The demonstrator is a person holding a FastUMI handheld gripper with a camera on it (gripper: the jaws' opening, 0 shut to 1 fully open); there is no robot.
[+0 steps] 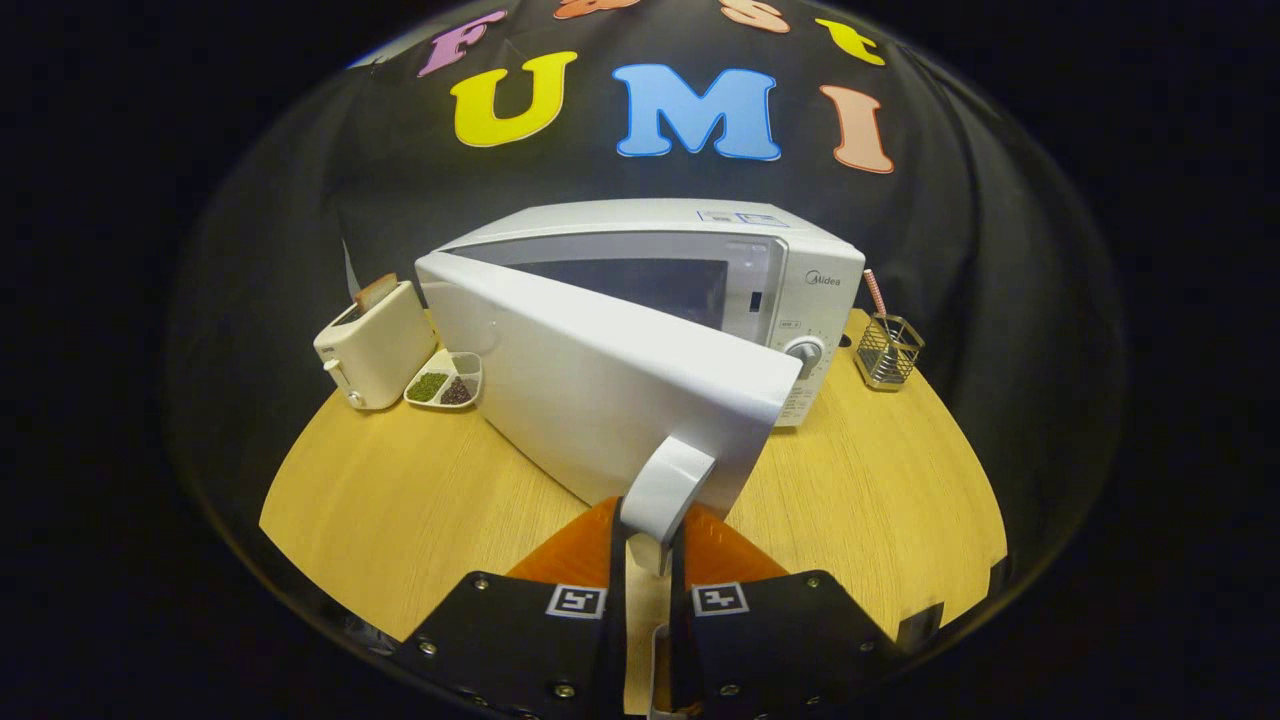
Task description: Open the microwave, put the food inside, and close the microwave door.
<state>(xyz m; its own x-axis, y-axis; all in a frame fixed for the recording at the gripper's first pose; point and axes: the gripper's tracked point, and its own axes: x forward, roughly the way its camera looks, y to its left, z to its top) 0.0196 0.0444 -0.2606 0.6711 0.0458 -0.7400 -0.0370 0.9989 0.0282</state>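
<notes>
A white microwave (pixel 800 290) stands at the back of the round wooden table (pixel 400 500). Its door (pixel 590 380) is swung partly out toward me, hinged on the left. The door's white handle (pixel 665 490) sits between my fingers, and my gripper (pixel 648 540) is shut on it. The dark cavity (pixel 640 285) shows behind the door's top edge. A small white dish (pixel 445 380) with green and dark food lies left of the microwave, beside the toaster.
A cream toaster (pixel 375 345) with a slice of bread stands at the table's back left. A wire holder (pixel 888 350) with a pink straw stands right of the microwave. Bare tabletop lies on both sides of the door.
</notes>
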